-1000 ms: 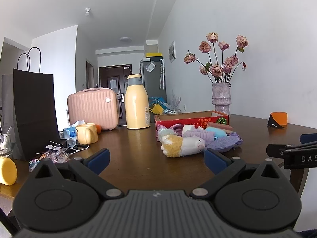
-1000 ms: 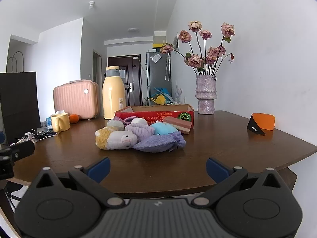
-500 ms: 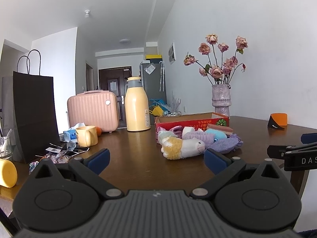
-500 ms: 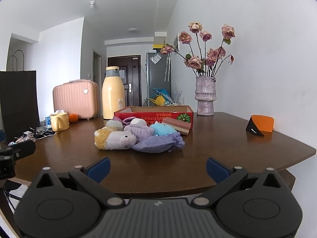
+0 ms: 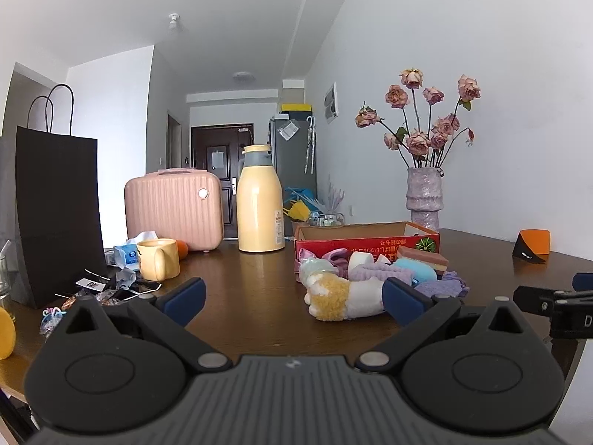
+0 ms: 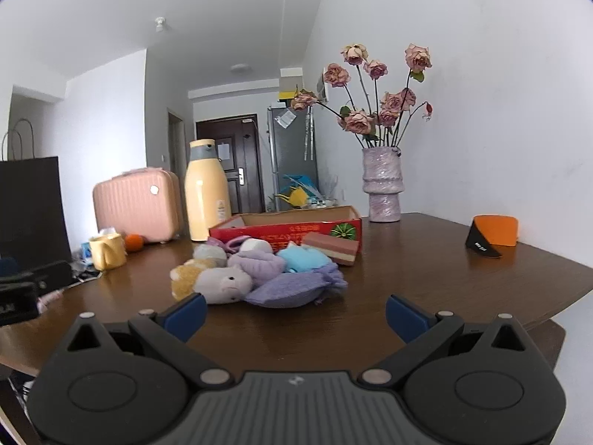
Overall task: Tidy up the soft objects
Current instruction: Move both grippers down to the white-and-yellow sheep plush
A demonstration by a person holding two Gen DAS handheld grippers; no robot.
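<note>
A heap of soft things lies on the brown table in front of a red cardboard box (image 5: 367, 239) (image 6: 289, 228). It holds a white and yellow plush animal (image 5: 344, 296) (image 6: 218, 282), a purple drawstring pouch (image 6: 292, 289), a blue sponge (image 6: 305, 259), a purple knit piece (image 6: 255, 265) and a pink layered sponge block (image 6: 331, 248). My left gripper (image 5: 292, 296) is open and empty, just short of the plush. My right gripper (image 6: 294, 315) is open and empty, just before the pouch.
A yellow thermos (image 5: 259, 204), a pink case (image 5: 174, 211), a yellow mug (image 5: 157, 259), a black paper bag (image 5: 55, 215) and small clutter stand on the left. A vase of roses (image 6: 381, 189) and an orange-black holder (image 6: 493, 235) stand on the right.
Both grippers have moved forward toward the heap, so the soft things look nearer. Both stay open. Nothing on the table has moved.
</note>
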